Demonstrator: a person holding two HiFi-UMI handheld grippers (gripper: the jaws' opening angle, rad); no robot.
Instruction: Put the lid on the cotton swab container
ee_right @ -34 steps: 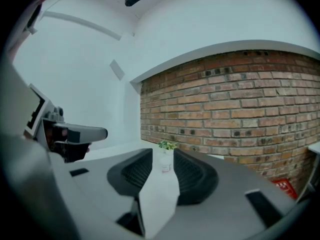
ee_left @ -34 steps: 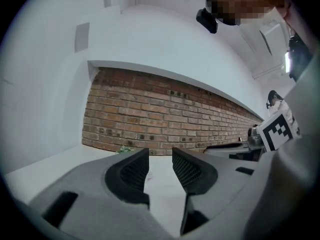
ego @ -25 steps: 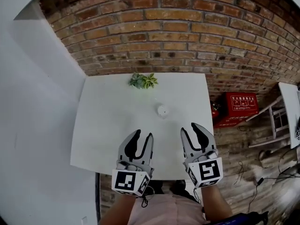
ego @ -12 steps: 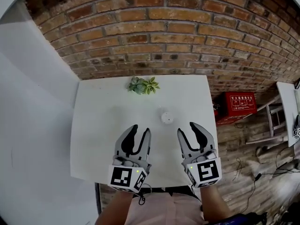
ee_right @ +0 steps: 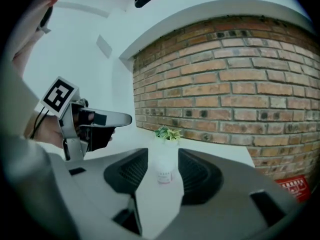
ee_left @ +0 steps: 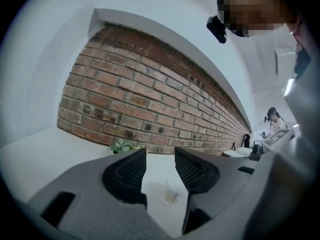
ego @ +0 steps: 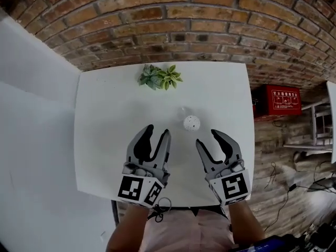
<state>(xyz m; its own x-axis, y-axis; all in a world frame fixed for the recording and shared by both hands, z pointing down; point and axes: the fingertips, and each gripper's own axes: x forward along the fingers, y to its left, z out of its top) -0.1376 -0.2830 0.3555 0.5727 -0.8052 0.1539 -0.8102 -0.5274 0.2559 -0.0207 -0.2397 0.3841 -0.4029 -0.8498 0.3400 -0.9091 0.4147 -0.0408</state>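
Left gripper [ego: 158, 131] and right gripper [ego: 206, 136], jaws just opened wider and empty, had advanced across the tabletop [ego: 105, 140] toward the cotton swab container [ego: 191, 123], which stood untouched ahead, grasp not yet begun.

Head view: the cotton swab container [ego: 191, 123] is only a small white spot at mid-frame. A faint clear shape just up and left of it is too dim to identify. Print on the red box [ego: 278, 100] at the right is too small to read. The bottom edge cuts off the person's forearms [ego: 245, 226].

Left gripper view: one of the left gripper [ee_left: 160, 153] fingers [ee_left: 125, 176] hides part of the plant [ee_left: 122, 145].

Right gripper view: the container looks pale and soft, its label unreadable, and it covers the plant's base. The red box is cut off at lower right.
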